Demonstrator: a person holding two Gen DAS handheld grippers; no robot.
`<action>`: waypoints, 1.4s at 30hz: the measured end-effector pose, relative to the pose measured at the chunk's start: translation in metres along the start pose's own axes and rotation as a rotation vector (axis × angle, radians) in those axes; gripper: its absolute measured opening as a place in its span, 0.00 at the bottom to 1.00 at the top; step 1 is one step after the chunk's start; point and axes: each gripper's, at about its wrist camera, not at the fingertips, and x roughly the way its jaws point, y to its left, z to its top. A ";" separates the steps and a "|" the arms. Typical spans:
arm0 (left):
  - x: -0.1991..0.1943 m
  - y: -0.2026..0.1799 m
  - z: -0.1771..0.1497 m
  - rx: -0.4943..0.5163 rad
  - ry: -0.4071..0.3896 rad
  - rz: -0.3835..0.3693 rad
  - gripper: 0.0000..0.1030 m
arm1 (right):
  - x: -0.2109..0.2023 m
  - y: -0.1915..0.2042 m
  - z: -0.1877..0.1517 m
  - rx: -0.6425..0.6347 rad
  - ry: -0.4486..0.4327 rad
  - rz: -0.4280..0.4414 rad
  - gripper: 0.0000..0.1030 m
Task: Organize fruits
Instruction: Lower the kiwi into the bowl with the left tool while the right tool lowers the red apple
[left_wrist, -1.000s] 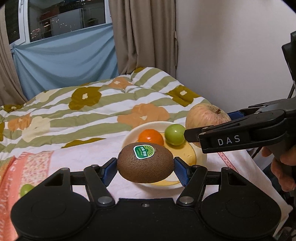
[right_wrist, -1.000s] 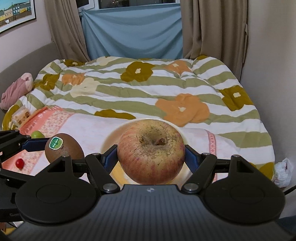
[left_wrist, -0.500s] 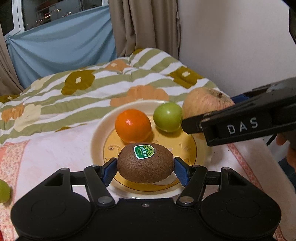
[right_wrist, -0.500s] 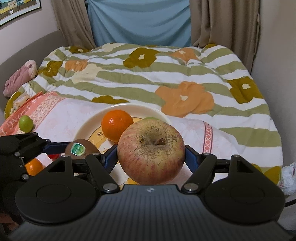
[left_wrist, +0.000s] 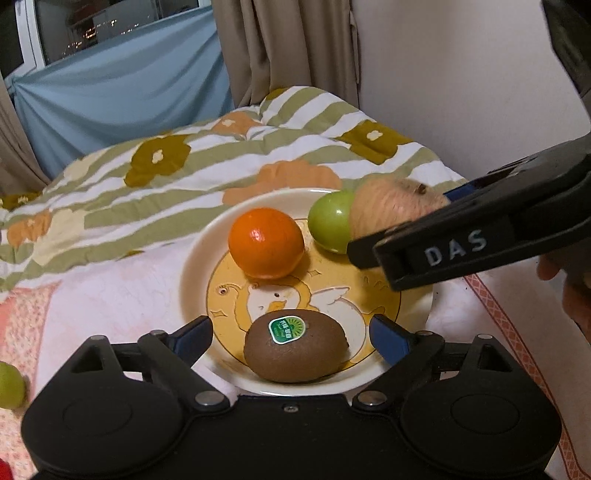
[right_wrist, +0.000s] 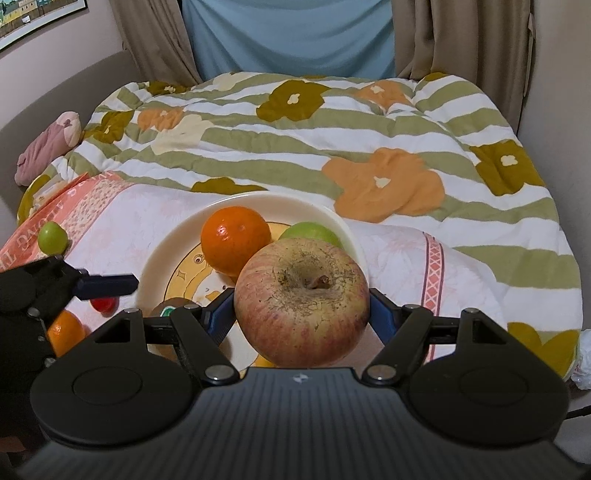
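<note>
A brown kiwi with a green sticker lies on the near part of the cream plate with a yellow duck picture. My left gripper is open, its blue pads apart on either side of the kiwi. An orange and a green fruit sit at the plate's far side. My right gripper is shut on a large reddish apple, held over the plate's right side. The apple also shows in the left wrist view.
The plate rests on a pink-white cloth on a bed with a striped floral quilt. Loose on the cloth at the left are a green fruit, a small red fruit and an orange. A wall is on the right.
My left gripper lowered to the plate and opened, letting the kiwi go onto it. My right gripper moved the apple forward and down over the plate.
</note>
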 end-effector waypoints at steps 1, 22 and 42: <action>-0.002 0.000 0.001 0.000 0.001 0.001 0.91 | 0.001 0.001 0.000 0.000 0.005 0.004 0.86; -0.027 0.024 -0.008 -0.049 0.004 0.055 0.91 | 0.031 0.029 0.000 -0.045 0.056 0.048 0.87; -0.060 0.024 -0.011 -0.064 -0.019 0.059 0.91 | -0.025 0.044 -0.004 -0.094 -0.051 -0.025 1.00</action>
